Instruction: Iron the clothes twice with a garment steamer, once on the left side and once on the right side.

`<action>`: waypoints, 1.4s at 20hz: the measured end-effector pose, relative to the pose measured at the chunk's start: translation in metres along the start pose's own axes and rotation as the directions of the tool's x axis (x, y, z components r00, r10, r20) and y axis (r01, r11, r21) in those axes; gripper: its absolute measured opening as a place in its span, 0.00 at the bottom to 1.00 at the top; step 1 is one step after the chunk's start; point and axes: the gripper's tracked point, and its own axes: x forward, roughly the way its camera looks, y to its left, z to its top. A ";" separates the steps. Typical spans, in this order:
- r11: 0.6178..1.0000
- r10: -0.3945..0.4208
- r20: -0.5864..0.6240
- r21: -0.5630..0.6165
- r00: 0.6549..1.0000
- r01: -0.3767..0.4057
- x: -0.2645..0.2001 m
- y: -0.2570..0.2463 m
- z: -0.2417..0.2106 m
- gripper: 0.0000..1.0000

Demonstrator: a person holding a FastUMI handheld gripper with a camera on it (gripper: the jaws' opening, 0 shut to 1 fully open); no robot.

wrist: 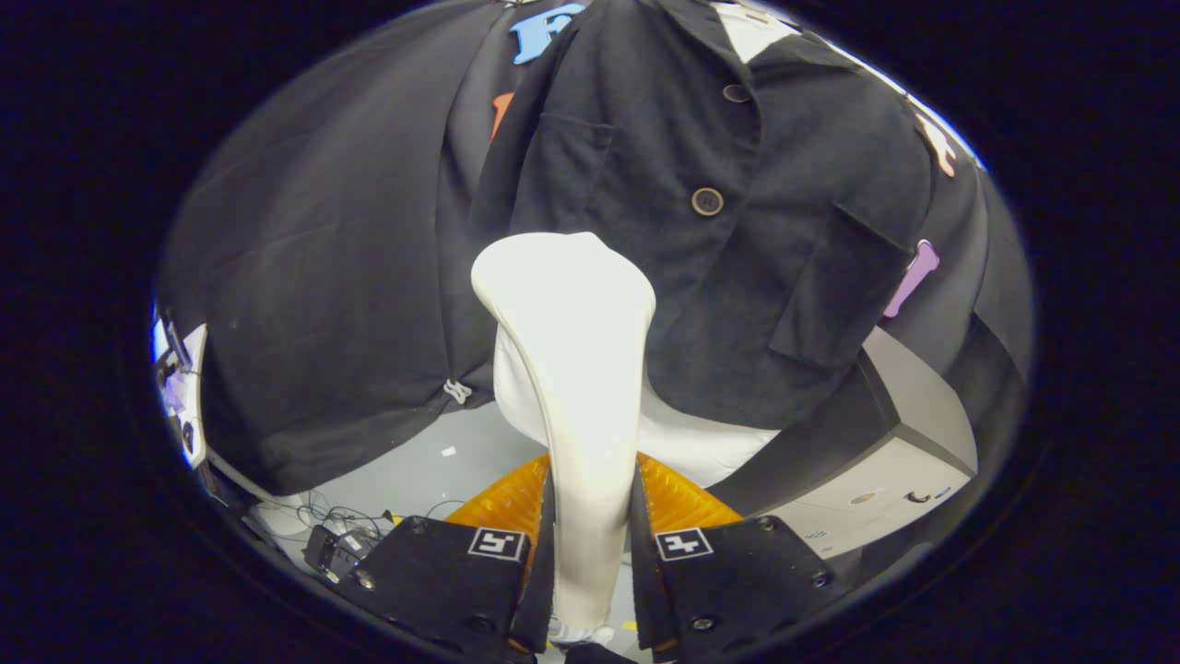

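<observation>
Tool (pixel 590 553) clamped on the garment steamer's (pixel 576 369) handle, steamer head against the dark jacket (pixel 719 258) just ahead.

Behind everything you have the booth's black cloth wall (pixel 313 249), creased, taking most of the upper left and centre. Lower left: pale grey floor (pixel 433 456), with a tangle of cables (pixel 341 544) and a small dark box among them (too small to identify). Lower right: a pale cabinet (pixel 899 461) with dark edges. Far left, a bright sliver of equipment (pixel 180 383).
</observation>
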 end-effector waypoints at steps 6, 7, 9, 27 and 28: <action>0.996 0.022 0.133 0.086 0.991 -0.034 -0.056 -0.037 0.004 0.38; 0.994 0.018 0.160 0.105 0.987 -0.035 -0.069 -0.048 0.004 0.38; 0.989 0.007 0.211 0.145 0.977 -0.038 -0.094 -0.070 0.001 0.38; 0.867 -0.235 0.258 0.491 0.937 0.082 -0.279 -0.305 -0.228 0.38; 0.866 -0.241 0.256 0.492 0.936 0.088 -0.286 -0.313 -0.239 0.38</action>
